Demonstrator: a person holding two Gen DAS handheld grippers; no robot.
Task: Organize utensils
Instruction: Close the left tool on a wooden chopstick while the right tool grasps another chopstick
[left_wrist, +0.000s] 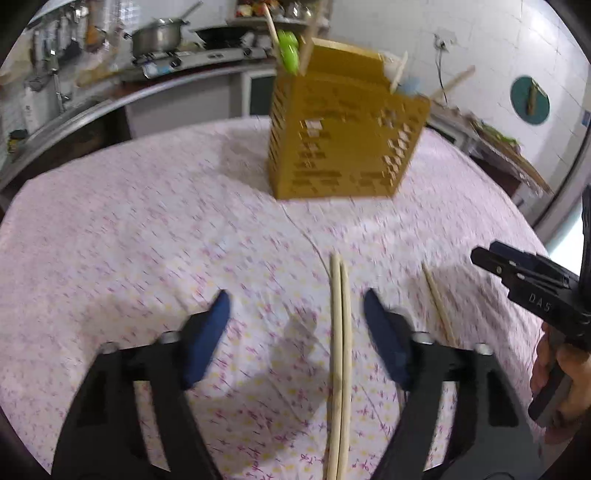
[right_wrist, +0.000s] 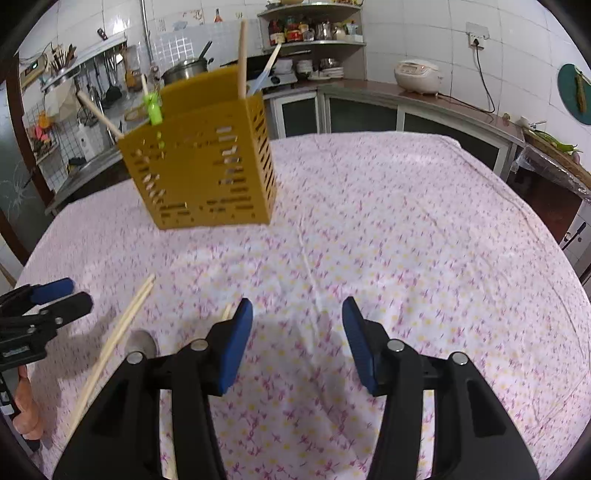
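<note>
A yellow slotted utensil holder stands upright on the floral tablecloth, already holding several wooden sticks and a green-handled utensil. Nearer the cameras than the holder, a pair of chopsticks lies flat on the cloth, with a single chopstick just beside it. The left gripper hangs above the pair with jaws spread wide, gripping nothing. The right gripper, also nearer than the holder, is likewise wide open and empty
</note>
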